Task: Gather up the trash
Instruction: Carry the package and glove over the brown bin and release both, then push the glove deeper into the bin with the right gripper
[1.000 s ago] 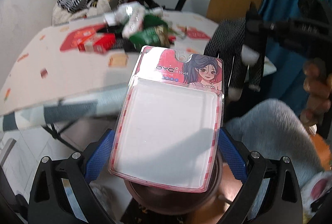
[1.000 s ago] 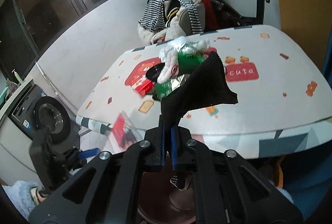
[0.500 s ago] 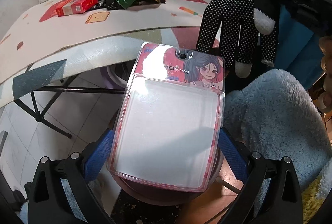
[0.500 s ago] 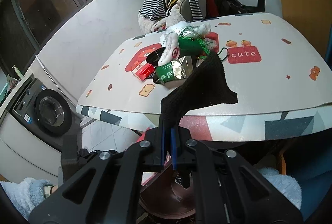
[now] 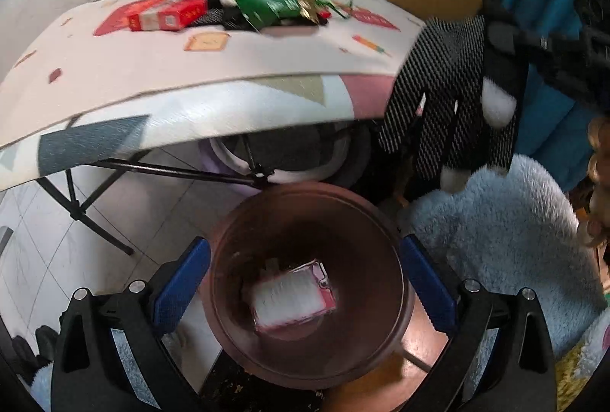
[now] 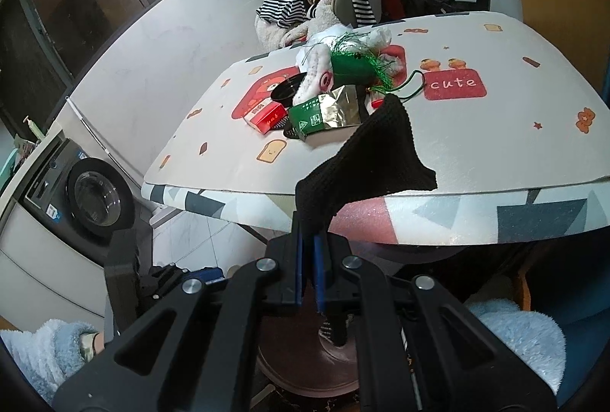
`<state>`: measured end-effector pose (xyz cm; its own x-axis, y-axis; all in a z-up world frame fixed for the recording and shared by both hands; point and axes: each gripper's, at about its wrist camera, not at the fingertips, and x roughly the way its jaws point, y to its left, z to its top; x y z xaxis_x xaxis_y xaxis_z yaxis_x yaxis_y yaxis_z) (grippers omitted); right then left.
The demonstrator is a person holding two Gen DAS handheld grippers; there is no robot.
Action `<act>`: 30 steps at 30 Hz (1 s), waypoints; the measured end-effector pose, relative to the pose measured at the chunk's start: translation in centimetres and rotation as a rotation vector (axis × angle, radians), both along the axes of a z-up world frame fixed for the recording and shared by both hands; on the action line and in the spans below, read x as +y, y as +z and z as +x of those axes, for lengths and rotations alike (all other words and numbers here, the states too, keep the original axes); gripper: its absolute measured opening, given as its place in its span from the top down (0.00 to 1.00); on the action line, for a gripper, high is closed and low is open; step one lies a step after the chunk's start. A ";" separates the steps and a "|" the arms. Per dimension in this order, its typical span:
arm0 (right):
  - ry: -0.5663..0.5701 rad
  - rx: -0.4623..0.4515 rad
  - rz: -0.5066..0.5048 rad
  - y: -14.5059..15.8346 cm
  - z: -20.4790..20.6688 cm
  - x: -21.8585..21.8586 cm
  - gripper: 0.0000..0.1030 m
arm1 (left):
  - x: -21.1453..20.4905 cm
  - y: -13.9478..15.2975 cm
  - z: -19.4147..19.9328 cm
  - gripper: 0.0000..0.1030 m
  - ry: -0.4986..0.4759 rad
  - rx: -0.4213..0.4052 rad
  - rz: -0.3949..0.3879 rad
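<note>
Right tool (image 6: 308, 261) pinches the cuff of a limp, light glove (image 5: 450, 99); left tool (image 5: 305, 282) spread and empty above the bin (image 5: 396, 259).

We see a knitted cloth glove (image 5: 450, 107), a glossy plastic blister pack (image 5: 293, 293) inside a smooth brown plastic bin (image 5: 305, 213), fluffy blue fleece (image 5: 495, 232) at right.
</note>
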<state>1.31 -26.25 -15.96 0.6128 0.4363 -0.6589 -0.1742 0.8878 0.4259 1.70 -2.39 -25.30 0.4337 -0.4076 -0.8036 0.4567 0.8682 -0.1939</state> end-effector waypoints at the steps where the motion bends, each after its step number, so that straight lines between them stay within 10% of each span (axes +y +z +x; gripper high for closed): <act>1: 0.002 0.003 0.001 -0.1 0.0 0.1 0.91 | 0.2 0.3 0.0 0.06 0.014 -0.014 -0.007; 18: 0.174 0.101 0.020 -9.0 -1.2 6.3 0.91 | 5.3 6.4 -3.7 0.06 0.230 -0.317 -0.073; 30: 0.190 0.226 -0.099 -14.3 -0.5 8.2 0.91 | 6.5 4.6 -3.1 0.06 0.310 -0.251 -0.068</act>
